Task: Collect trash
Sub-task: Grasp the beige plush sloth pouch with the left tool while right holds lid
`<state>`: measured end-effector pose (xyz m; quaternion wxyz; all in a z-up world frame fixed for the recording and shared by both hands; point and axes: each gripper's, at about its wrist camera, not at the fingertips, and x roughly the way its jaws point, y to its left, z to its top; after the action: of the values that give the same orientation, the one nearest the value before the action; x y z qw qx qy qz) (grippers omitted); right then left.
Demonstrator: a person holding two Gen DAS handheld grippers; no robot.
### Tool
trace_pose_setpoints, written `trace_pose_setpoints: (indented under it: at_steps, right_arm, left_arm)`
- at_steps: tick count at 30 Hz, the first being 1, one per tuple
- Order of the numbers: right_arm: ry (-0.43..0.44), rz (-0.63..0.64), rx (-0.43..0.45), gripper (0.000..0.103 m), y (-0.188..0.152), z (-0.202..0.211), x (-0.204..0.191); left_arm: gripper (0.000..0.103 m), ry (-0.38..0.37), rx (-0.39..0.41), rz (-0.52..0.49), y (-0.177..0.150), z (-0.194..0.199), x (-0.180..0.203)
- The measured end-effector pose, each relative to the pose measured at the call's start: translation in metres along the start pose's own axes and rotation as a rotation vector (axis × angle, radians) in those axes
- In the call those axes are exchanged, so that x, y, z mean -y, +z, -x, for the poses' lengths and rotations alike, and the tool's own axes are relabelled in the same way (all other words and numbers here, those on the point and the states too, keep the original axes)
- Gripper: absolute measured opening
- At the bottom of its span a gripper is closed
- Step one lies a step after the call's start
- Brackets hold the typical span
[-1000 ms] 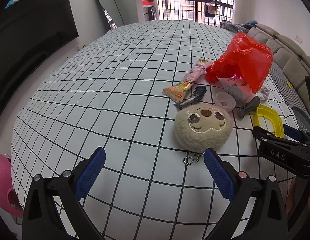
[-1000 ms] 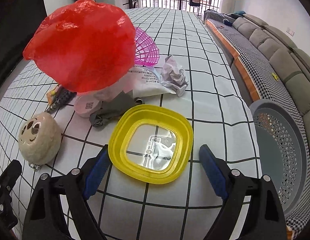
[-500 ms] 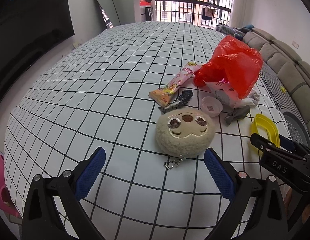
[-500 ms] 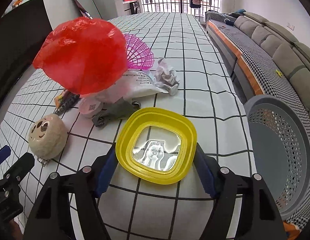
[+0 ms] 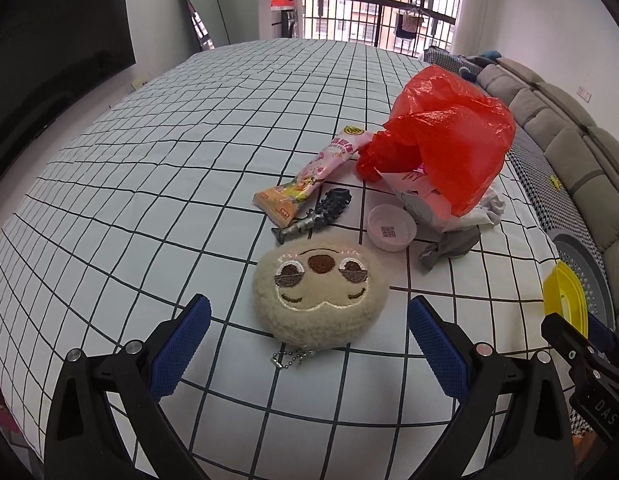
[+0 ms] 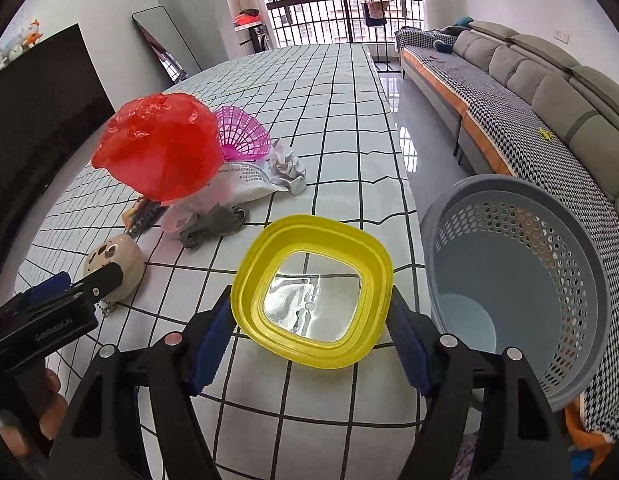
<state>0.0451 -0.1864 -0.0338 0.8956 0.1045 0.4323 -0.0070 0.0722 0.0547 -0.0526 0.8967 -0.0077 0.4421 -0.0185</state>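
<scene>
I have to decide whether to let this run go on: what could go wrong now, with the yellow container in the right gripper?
1. The right gripper clamps the yellow container only by its side rims; it looks thin and could flex and slip out.
2. The grey perforated basket sits beside the table, past its edge, so an early release may land on the floor.
3. The left gripper is close by and could be bumped.
</scene>
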Motion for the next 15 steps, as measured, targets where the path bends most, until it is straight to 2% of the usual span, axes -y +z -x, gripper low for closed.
trace_pose_setpoints:
  at_steps: [15]
  right_arm:
    - [0.021,-0.018,0.005,0.070,-0.002,0.004,0.007]
  left_arm:
    - [0.097,0.055,-0.081,-0.014,0.011,-0.035,0.007]
